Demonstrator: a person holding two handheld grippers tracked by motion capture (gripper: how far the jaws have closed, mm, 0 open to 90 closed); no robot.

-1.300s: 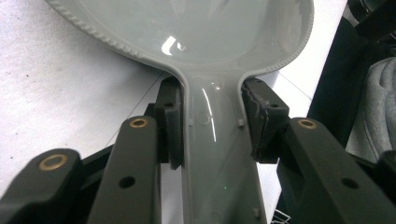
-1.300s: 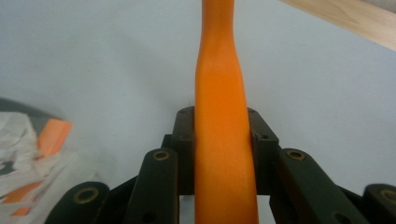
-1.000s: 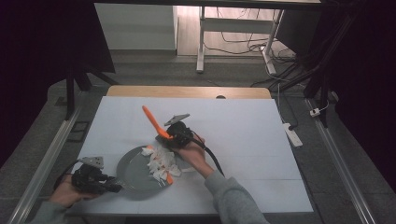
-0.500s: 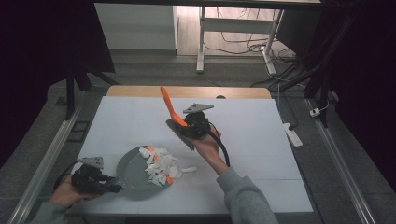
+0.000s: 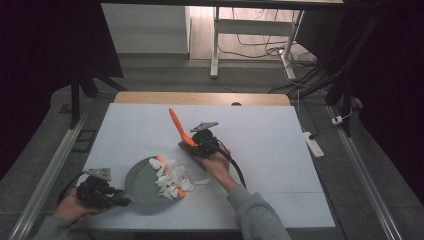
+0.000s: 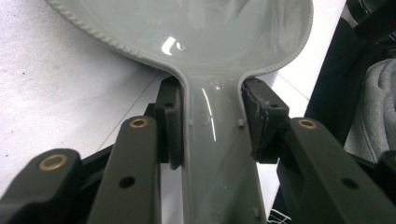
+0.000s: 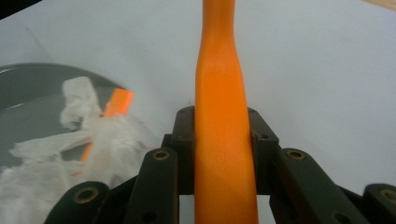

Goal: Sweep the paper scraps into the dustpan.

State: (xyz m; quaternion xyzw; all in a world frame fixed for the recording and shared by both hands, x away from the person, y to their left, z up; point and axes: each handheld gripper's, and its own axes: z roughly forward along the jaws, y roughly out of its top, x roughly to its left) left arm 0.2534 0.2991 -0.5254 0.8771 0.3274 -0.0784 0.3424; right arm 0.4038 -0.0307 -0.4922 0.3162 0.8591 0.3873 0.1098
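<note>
A grey dustpan (image 5: pixel 142 182) lies on the white table at the near left, with its handle (image 6: pixel 212 140) pointing toward the left hand. My left gripper (image 5: pixel 120 201) is shut on that handle, and both pads (image 6: pixel 173 126) press its sides. White paper scraps (image 5: pixel 172 177) and a small orange piece (image 7: pixel 116 102) lie on the pan (image 7: pixel 28 88). My right gripper (image 5: pixel 192 144) is shut on an orange tool (image 5: pixel 177 127). The tool's long shaft (image 7: pixel 222 116) slants up and away, just beyond the pan's far right edge.
The white table cover (image 5: pixel 270 150) stretches to the right and far side, ending at a wooden edge (image 5: pixel 200 97). A white power strip (image 5: pixel 311 142) lies beside the table's right edge. Metal rails (image 5: pixel 50 175) run along both sides. A grey sleeve (image 5: pixel 255 215) reaches in from below.
My right gripper lifted the orange tool from the scraps on the pan toward the far right, then drew back a little nearer. The left gripper and the pan stayed put.
</note>
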